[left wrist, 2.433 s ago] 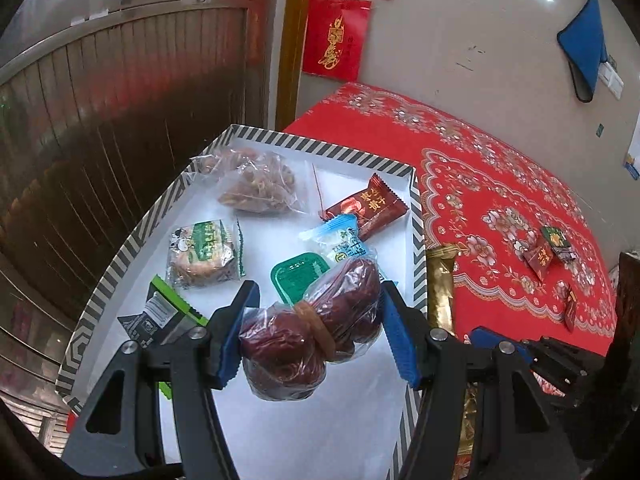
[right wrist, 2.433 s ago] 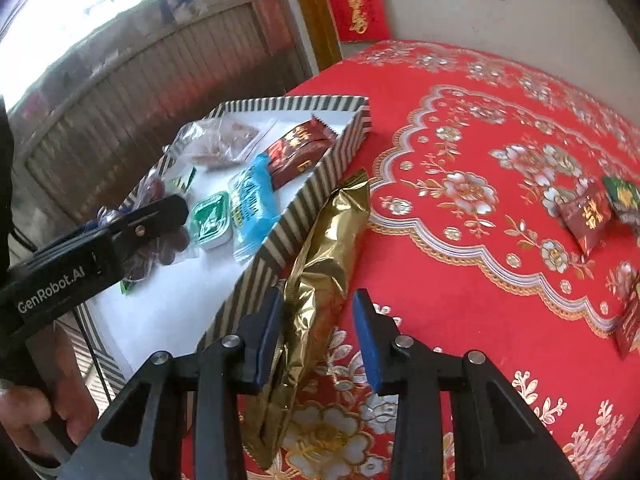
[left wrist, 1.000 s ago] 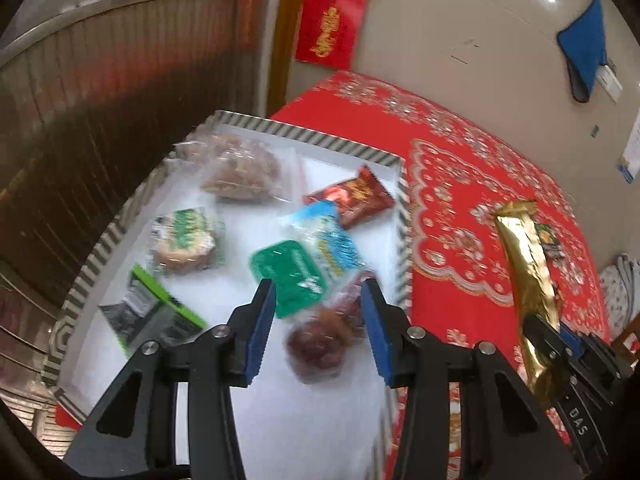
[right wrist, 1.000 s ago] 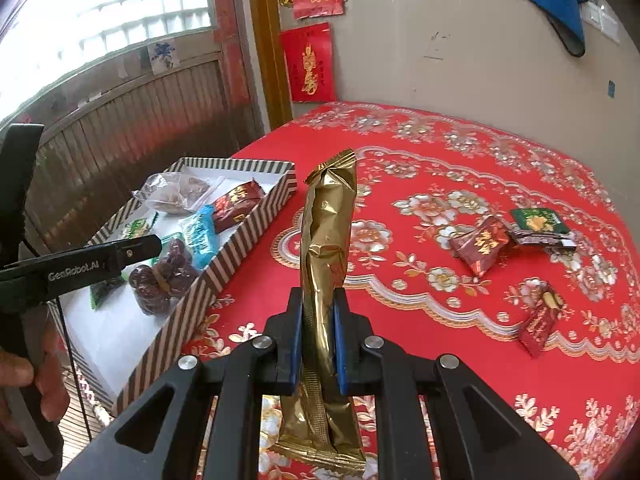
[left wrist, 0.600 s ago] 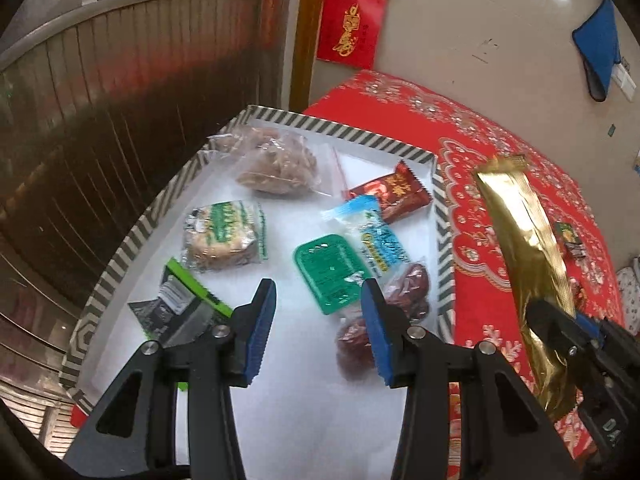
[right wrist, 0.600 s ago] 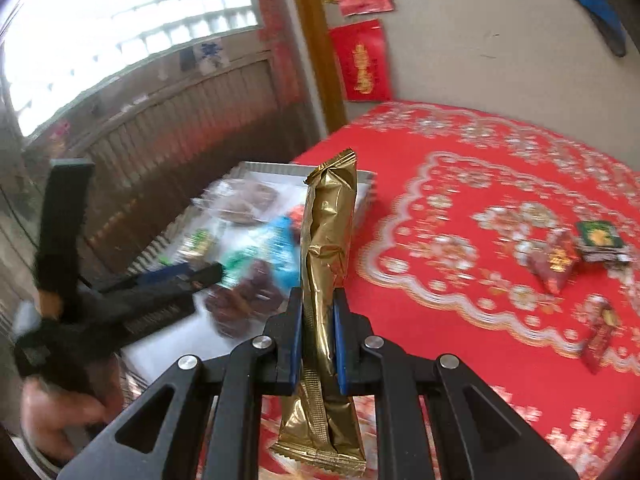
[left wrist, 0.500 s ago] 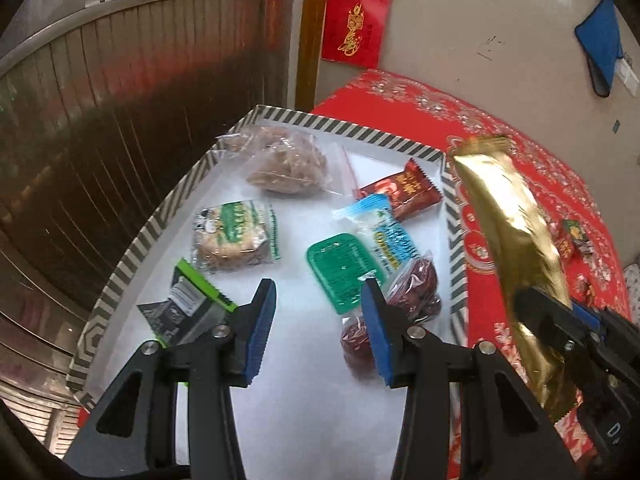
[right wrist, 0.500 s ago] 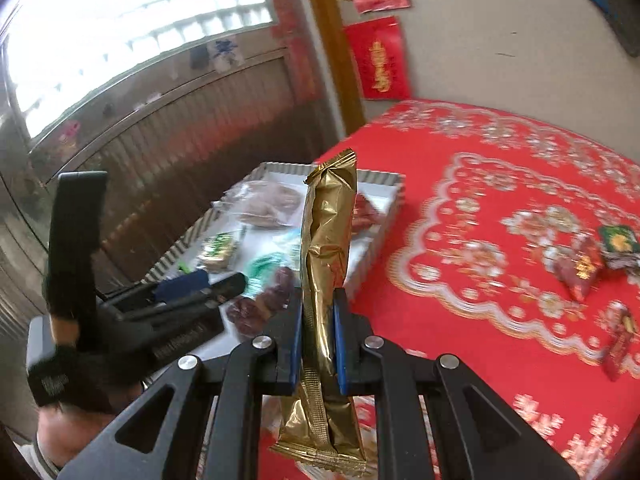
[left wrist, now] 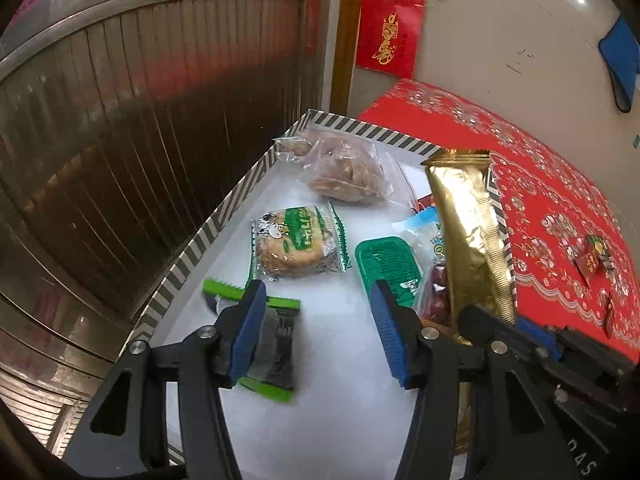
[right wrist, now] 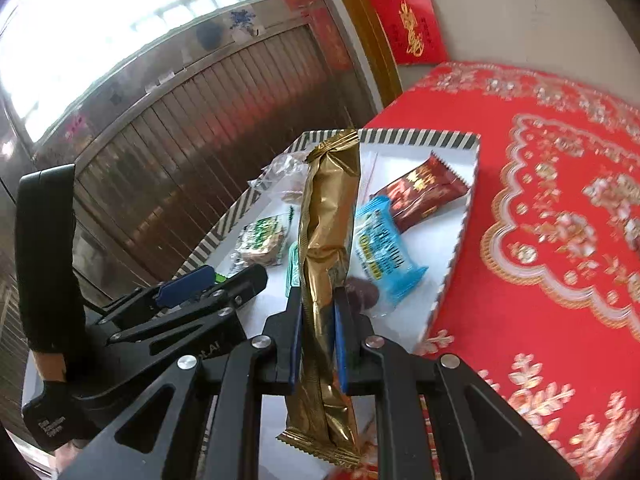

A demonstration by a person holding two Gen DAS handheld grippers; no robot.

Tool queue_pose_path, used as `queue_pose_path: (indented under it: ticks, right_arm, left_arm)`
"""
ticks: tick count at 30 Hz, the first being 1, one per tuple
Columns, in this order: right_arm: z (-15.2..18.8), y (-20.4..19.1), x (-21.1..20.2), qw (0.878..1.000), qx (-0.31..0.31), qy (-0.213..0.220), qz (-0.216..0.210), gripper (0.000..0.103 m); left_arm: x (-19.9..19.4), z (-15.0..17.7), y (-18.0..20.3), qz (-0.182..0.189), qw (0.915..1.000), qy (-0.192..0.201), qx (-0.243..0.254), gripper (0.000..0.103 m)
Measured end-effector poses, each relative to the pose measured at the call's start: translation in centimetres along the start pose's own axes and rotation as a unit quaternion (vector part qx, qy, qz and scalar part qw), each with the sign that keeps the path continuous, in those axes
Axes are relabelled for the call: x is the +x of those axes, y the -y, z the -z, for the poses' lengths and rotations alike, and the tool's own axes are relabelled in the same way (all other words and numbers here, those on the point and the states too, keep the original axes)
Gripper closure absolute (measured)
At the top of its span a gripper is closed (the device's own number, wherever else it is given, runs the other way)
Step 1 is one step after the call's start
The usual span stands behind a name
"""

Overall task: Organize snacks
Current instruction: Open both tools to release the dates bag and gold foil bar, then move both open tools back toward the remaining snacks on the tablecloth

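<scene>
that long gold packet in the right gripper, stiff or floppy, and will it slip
The gold packet stands upright above the right gripper, so probably fairly stiff. Its creased foil suggests it would dent. The glossy film may slide if the grip loosens.

Daylight is pouring through the window point(right wrist: 120, 20) at the upper left of the right wrist view, blowing its panes out to white, while the wooden panelling point(left wrist: 140, 140) in the left wrist view is sitting dim with a dull sheen. Fisheye distortion is bending straight edges and darkening the corners of both views. The white tray floor point(left wrist: 328, 380) is reading bright and evenly lit, and the gold wrapper point(right wrist: 328, 240) is throwing glare.
</scene>
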State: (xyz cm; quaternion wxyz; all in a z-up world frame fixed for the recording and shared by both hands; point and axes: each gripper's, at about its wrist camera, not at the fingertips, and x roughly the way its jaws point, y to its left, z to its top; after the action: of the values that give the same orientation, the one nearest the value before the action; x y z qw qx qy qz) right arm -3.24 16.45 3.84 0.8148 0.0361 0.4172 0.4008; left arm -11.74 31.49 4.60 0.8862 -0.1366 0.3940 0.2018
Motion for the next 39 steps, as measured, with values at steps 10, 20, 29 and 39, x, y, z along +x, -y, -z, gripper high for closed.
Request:
queue_pose_path:
  ticks: [10,20,29,39]
  right_arm:
    - [0.3,1.3,-0.3,0.999,0.018,0.013,0.038,0.076]
    - [0.4,0.5,-3.4,0.995,-0.017,0.057,0.074,0.048]
    - [0.7,2.4,-6.6,0.985,-0.026,0.087,0.148,0.029]
    - [1.7,7.1,-10.9,0.975,0.012,0.102,0.195,0.025]
  left_arm:
    - [0.0,0.1,0.2,-0.001,1.0,0.001,0.001,0.046]
    - [-1.0,-0.2,1.4,-0.007,0.9998,0.021,0.003,0.019]
    - [-2.5,-0.3,4.4,0.01,0.999,0.04,0.018,0.011]
    - [-3.2,0.5,10.6,0.058,0.9961,0.033,0.058,0.009]
